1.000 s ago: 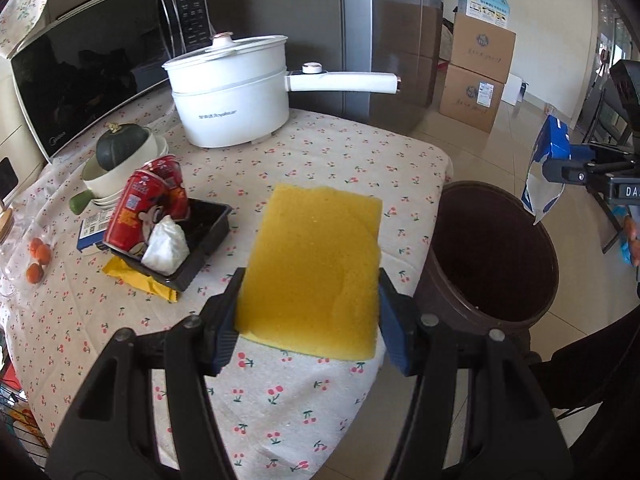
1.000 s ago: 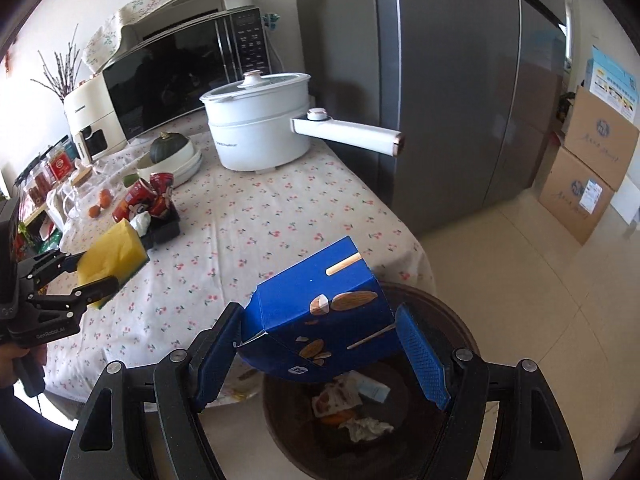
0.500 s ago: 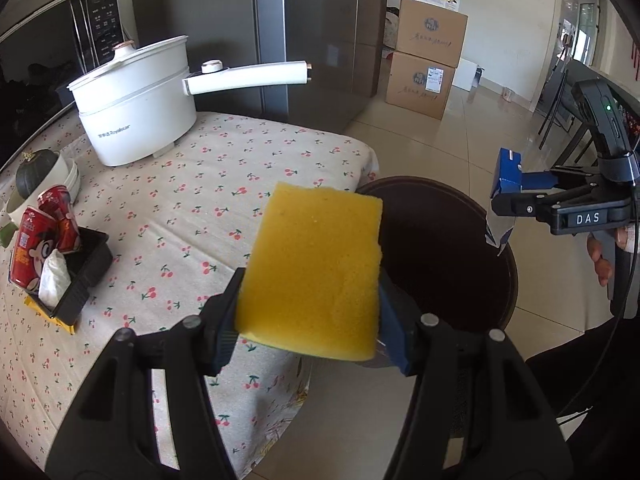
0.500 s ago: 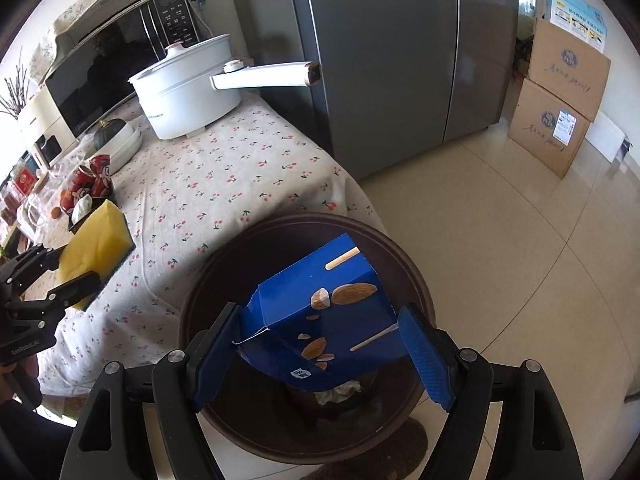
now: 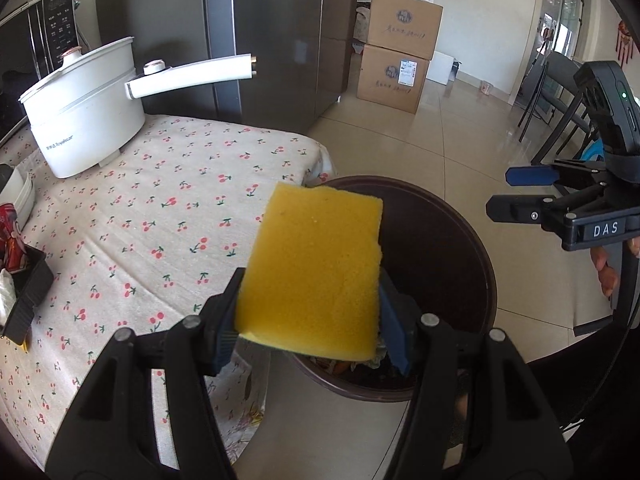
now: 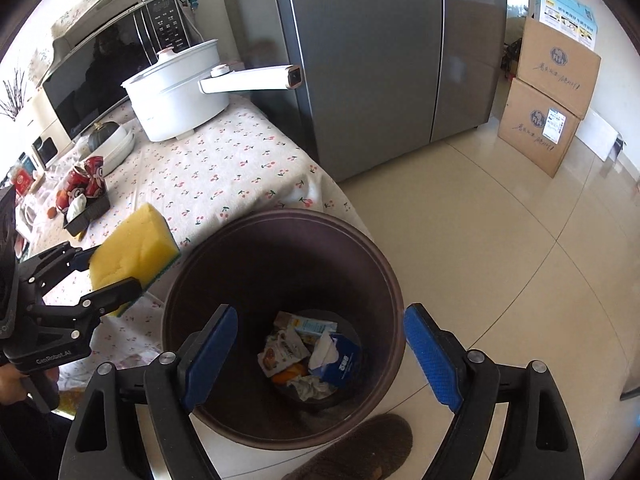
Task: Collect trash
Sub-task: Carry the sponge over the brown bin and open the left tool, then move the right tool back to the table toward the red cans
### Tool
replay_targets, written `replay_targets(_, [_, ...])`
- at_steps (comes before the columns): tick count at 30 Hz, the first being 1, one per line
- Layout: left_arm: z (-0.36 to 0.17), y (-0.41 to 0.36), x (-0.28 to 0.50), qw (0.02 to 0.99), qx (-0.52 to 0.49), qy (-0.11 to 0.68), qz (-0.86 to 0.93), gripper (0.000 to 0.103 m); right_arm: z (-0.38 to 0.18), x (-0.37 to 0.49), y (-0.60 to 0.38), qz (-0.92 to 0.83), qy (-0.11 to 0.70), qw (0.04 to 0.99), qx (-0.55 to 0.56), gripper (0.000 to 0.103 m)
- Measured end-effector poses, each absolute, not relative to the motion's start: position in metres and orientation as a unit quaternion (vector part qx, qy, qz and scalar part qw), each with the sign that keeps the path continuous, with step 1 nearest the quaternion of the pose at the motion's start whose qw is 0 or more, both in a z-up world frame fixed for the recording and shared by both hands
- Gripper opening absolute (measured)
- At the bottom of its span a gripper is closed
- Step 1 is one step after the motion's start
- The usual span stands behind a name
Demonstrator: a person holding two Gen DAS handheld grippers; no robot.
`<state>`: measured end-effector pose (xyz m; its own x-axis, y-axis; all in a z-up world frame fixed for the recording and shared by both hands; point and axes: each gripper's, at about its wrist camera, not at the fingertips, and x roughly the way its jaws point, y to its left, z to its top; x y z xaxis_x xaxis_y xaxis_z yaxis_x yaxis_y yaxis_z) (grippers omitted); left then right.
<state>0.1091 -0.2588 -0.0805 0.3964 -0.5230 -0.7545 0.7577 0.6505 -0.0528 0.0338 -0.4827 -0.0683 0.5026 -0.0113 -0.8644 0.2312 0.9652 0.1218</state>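
A yellow sponge point(image 5: 316, 272) with a green underside is clamped in my left gripper point(image 5: 312, 320), which is shut on it at the table's corner, partly over the rim of the brown bin point(image 5: 460, 240). From the right wrist view the sponge point(image 6: 132, 248) and left gripper point(image 6: 110, 270) hang just left of the bin point(image 6: 384, 264). My right gripper point(image 6: 320, 344) hovers above the bin's mouth. Its jaws are opening and nothing is between them. The blue carton point(image 6: 340, 360) lies at the bottom of the bin among wrappers and tissue. The right gripper point(image 5: 516, 192) also shows in the left wrist view.
A white pot point(image 5: 84, 112) with a long handle stands on the cherry-print tablecloth point(image 5: 180, 208). A black tray point(image 6: 86, 208) holds red cans and a tissue. A grey fridge point(image 6: 380, 60), cardboard boxes point(image 5: 396, 72) and a brown slipper point(image 6: 360, 452) surround the bin.
The blue carton left my right gripper and dropped into the bin as the jaws widened. My left gripper carried the sponge from over the table to the bin's rim.
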Motion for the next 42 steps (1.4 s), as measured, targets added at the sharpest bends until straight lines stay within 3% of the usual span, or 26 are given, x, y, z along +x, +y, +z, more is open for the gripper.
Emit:
replay_targets(6, [-0.092,-0.273,0.108,0.815,0.166,0.387,-0.398,0.063,-0.073,0.026,-0.496,-0.087,0.5,0.855,0.113,0.087])
replay_targets(8, [-0.093,-0.275,0.107,0.814,0.169,0.382,-0.403,0.074,-0.074,0.024,-0.501,-0.092,0.501,0.853,0.116,0.087])
replay_targets(10, [-0.092,-0.274,0.107,0.828,0.175,0.372,-0.382,0.095,-0.074,0.024,-0.504,-0.095,0.5,0.853,0.118,0.087])
replay_targets(12, [-0.091,-0.272,0.11,0.833,0.177,0.37,-0.372,0.099,-0.073,0.024,-0.504,-0.096,0.498,0.853,0.12,0.087])
replay_targets(42, [-0.051,-0.1,0.145,0.892,0.119,0.387,-0.202,0.101,-0.047,0.097,-0.372,0.0,0.493,0.869,0.038,0.089])
